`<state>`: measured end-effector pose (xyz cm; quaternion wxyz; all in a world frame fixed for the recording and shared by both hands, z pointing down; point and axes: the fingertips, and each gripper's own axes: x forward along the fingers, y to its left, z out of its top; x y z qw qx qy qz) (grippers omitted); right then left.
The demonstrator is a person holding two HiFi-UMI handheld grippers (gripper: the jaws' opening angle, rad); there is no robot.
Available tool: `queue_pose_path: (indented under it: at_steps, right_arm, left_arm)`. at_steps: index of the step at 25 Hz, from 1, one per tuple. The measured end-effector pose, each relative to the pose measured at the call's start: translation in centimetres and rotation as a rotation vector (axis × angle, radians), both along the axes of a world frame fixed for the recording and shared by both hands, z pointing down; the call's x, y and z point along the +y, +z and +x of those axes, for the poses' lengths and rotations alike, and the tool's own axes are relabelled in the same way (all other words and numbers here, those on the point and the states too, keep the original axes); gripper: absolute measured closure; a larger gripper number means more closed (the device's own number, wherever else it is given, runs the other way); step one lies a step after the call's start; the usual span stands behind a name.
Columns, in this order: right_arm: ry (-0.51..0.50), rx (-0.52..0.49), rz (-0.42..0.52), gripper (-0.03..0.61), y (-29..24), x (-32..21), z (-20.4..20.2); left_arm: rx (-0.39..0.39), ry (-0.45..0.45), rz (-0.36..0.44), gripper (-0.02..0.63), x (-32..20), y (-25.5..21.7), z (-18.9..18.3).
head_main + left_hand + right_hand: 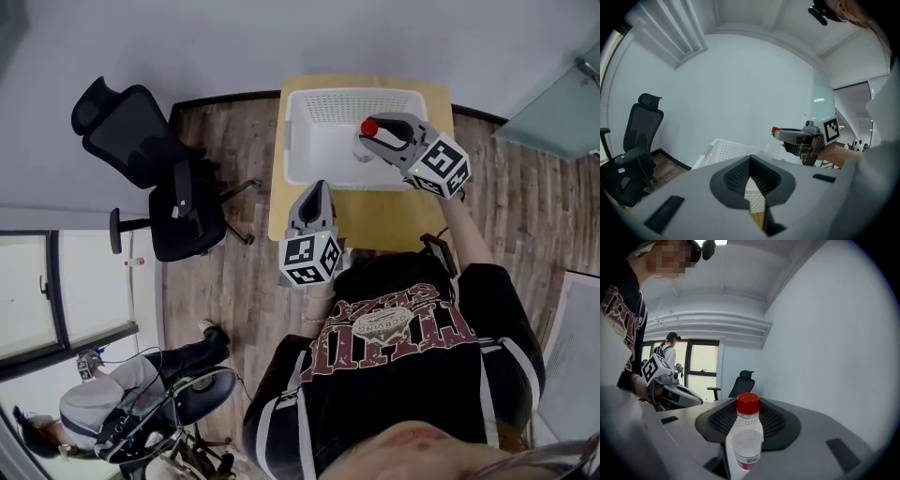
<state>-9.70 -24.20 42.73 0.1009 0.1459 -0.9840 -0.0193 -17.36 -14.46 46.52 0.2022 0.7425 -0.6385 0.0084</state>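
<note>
Plank floor (234, 272) surrounds the light wooden table (375, 220) in front of you, and a black office chair (155, 178) stands on that floor, well apart from the table on your left. A white perforated basket (292, 141) sits on the far half of the tabletop, and its rim lies close to the table's far edge. Your left gripper (319, 186) hangs over the near left part of the table, just short of the basket's near wall. Its jaws are drawn together with only a thin slit between the pads, and nothing sits in them. Your right gripper (375, 139) reaches in from the right, above the basket's interior, and its jaws are clamped on a clear plastic bottle (746, 439). The bottle stands upright between the two pads, which press on its sides below the shoulder. Its neck and red cap (748, 404) rise clear above the pads. In the head view the cap shows as a red dot over the right half of the basket, well apart from your left gripper.
</note>
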Motion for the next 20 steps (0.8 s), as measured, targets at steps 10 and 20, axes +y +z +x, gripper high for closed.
queue_pose_path:
  at_steps: [10, 20]
  right_arm:
    - [0.009, -0.031, 0.036, 0.423, -3.9, 2.0, 2.6]
    - [-0.025, -0.086, 0.068, 0.423, -8.6, 5.1, 5.4]
  left_arm:
    - [-0.010, 0.039, 0.010, 0.566, -0.4, -0.6, 2.2]
    - [-0.017, 0.055, 0.014, 0.566, 0.7, -0.9, 4.8]
